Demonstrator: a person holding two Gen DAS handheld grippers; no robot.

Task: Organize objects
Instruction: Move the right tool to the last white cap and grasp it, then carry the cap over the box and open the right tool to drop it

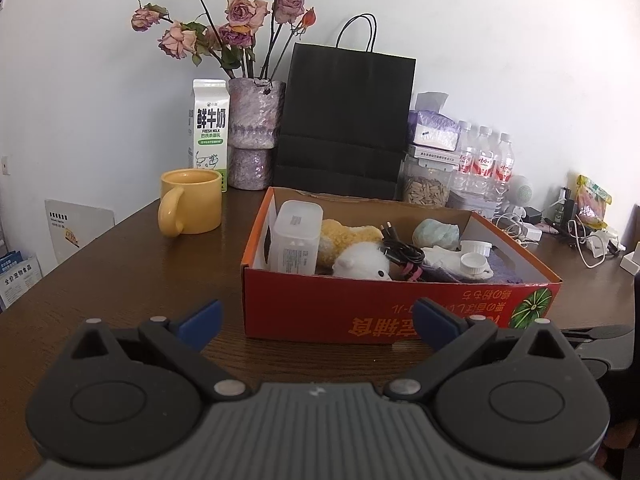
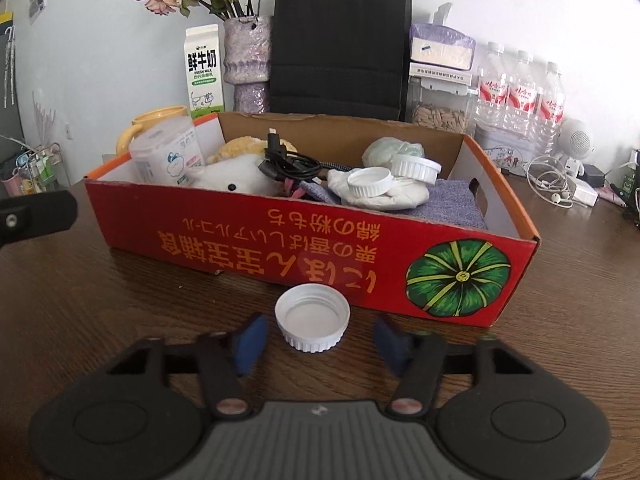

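Observation:
A red cardboard box (image 1: 320,308) (image 2: 240,236) stands on the dark wooden table. It holds a white plastic container (image 1: 296,236), a plush toy (image 1: 360,262), a black cable (image 1: 402,250), two white caps (image 2: 370,184), a pale bundle and a purple cloth (image 2: 452,204). On the table in front of the box a third white cap (image 2: 313,322) lies with its hollow side up. My right gripper (image 2: 320,338) straddles it, blue pads (image 2: 250,340) apart from its rim on both sides. My left gripper (image 1: 316,316) is open and empty before the box's near wall.
Behind the box stand a yellow mug (image 1: 192,206), a milk carton (image 1: 210,132), a vase of dried roses (image 1: 252,132), a black paper bag (image 1: 344,120), a seed jar (image 1: 426,184) and water bottles (image 1: 484,164). Cables and chargers (image 1: 560,232) clutter the far right.

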